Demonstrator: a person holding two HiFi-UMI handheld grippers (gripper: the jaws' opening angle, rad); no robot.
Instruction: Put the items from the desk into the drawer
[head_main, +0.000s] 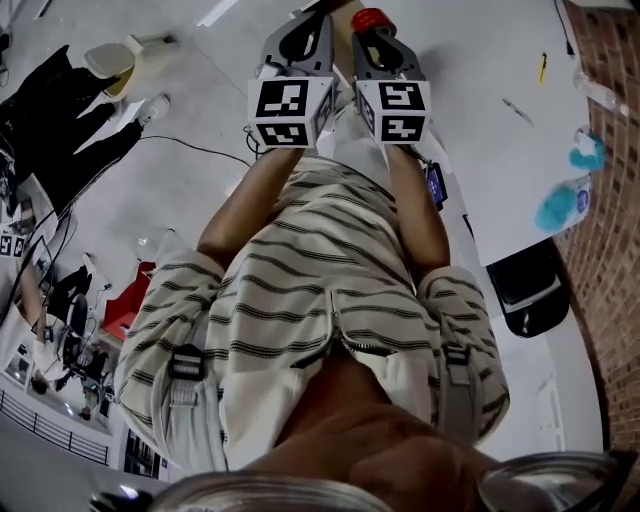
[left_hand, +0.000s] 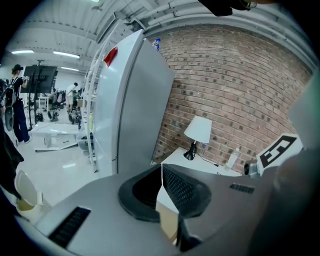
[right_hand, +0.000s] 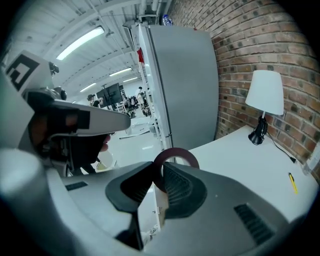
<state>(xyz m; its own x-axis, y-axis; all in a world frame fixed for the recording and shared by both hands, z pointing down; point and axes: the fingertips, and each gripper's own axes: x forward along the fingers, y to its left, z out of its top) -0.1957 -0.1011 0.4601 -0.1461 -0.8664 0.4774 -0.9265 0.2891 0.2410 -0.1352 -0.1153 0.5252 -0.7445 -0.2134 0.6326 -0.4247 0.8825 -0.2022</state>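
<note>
Red tape roll (head_main: 372, 20), yellow pen (head_main: 542, 67), white table (head_main: 480, 150). Cream shirt (head_main: 320, 300) with dark stripes. Red-brown brick wall (head_main: 612, 260) at right edge.

Two hand-held grippers (left_hand: 161, 176) (right_hand: 159, 176), one tape roll (right_hand: 176, 153), one lamp (right_hand: 266, 92), one yellow pen (right_hand: 293, 183)

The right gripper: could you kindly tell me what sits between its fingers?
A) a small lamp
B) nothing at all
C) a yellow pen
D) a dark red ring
D: in the right gripper view, the right gripper has its fingers closed on a dark red ring, whose upper arc rises above them; the yellow pen lies apart on the desk.
</note>
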